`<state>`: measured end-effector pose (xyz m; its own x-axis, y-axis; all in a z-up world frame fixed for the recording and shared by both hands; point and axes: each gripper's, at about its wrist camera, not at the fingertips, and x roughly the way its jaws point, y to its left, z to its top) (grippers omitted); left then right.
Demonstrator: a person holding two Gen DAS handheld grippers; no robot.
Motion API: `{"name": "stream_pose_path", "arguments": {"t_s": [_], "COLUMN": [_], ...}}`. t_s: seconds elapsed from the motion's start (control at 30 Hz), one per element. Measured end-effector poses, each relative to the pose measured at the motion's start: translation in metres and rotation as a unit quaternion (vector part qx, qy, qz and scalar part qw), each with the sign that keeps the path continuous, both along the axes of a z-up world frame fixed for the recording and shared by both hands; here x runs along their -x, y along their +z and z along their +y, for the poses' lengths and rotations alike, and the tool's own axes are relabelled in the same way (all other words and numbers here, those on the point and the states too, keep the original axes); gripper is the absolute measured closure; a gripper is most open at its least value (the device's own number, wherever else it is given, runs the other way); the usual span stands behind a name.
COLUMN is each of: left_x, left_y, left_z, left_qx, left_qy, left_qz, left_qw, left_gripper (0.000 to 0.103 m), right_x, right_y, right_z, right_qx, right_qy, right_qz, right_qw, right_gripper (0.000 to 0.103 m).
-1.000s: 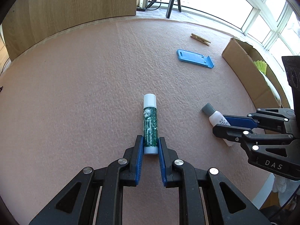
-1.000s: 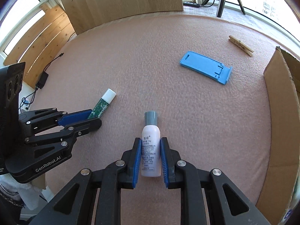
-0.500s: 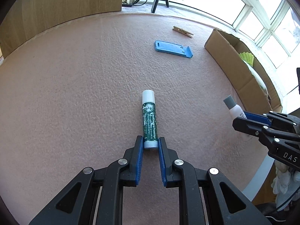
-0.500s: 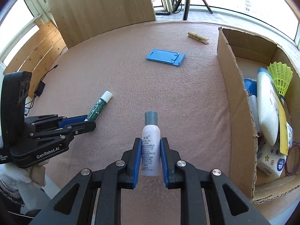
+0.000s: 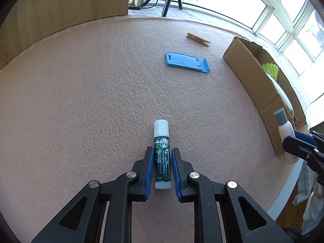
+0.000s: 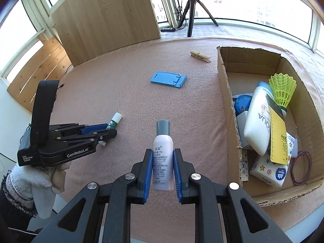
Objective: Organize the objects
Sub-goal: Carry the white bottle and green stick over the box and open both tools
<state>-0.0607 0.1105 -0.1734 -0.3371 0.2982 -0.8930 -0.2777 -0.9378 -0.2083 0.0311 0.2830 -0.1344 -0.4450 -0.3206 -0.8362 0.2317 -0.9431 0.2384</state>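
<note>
Small white bottle [image 6: 163, 154], pinched in the right gripper [image 6: 163, 169], hangs just left of the cardboard box [image 6: 226, 109]; carry it over the wall before releasing. Left gripper [image 5: 161, 169] clamps the green tube [image 5: 161, 158], farther from the box.

Bright daylight is being let in through the windows [image 5: 287, 24], which are being blown out to white; straight edges are being bowed by fisheye distortion, corners darkened.

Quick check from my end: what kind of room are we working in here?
Probably a sunlit home room or enclosed balcony set up for recording: curved windows wrap around a pink-covered table, a camera tripod stands behind it, and a cardboard box holds household odds and ends.
</note>
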Motion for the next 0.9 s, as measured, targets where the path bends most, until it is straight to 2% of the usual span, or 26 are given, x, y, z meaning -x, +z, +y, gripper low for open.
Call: {"name": "stream_pose_path", "arguments": {"t_s": [0.2, 0.37, 0.67, 0.9], "left_x": [0.002, 0.005, 0.020, 0.036], "left_y": [0.018, 0.042, 0.079, 0.089], "left_z": [0.011, 0.036, 0.113, 0.176], "left_qx": [-0.013, -0.026, -0.051, -0.063], "left_qy": [-0.007, -0.031, -0.095, -0.135], "left_qz": [0.015, 0.037, 0.071, 0.080], "left_qw": [0.9998, 0.9985, 0.9916, 0.9856], "left_gripper": [0.086, 0.086, 0.086, 0.086], "right_x": [-0.005, -0.015, -0.025, -0.028], "right_y": [0.025, 0.043, 0.052, 0.046], "right_z": [0.026, 0.058, 0.127, 0.157], "right_qx": [0.013, 0.015, 0.002, 0.003], "right_qy": [-0.031, -0.068, -0.148, -0.173], "right_qz": [0.028, 0.049, 0.062, 0.057], "right_qw": [0.999, 0.996, 0.987, 0.983], "right_gripper": [0.085, 0.085, 0.085, 0.085]}}
